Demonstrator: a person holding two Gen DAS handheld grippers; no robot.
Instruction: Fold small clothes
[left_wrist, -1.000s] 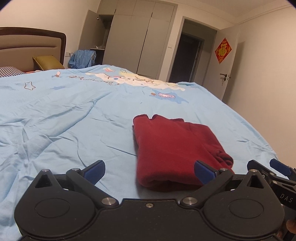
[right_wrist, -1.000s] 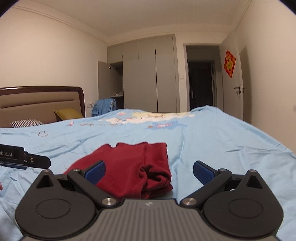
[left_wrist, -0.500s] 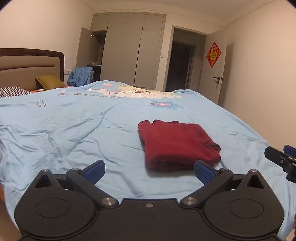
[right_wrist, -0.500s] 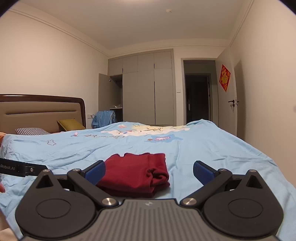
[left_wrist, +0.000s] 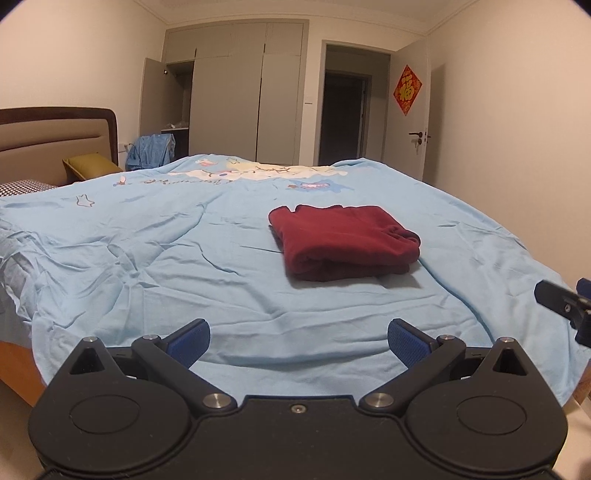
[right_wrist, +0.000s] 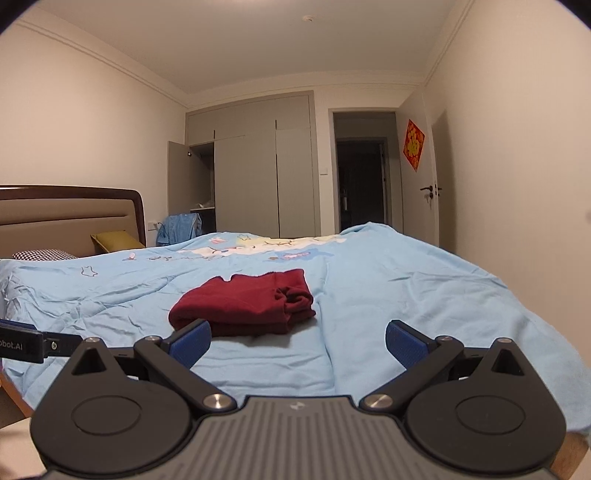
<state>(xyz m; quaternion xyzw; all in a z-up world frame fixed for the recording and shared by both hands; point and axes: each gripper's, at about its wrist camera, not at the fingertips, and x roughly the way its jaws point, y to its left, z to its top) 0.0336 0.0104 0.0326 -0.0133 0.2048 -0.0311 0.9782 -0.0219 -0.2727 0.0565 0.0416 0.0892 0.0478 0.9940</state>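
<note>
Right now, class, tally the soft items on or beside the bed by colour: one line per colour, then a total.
Dark red: 1, folded garment
Light blue: 2, bed cover and garment draped beyond the bed
Mustard yellow: 1, cushion
Black-and-white check: 1, pillow
Total: 5

The left gripper (left_wrist: 298, 341) is held level with its 2 blue-padded fingers (left_wrist: 188, 340) spread wide apart, nothing between them. The right gripper (right_wrist: 298, 341) has the same pose, its 2 blue pads (right_wrist: 404, 341) far apart and empty. Each shows at the edge of the other's view: the right gripper's black finger tip at the right edge of the left wrist view, and the left gripper's black body at the left edge of the right wrist view, so the 2 sit side by side.
</note>
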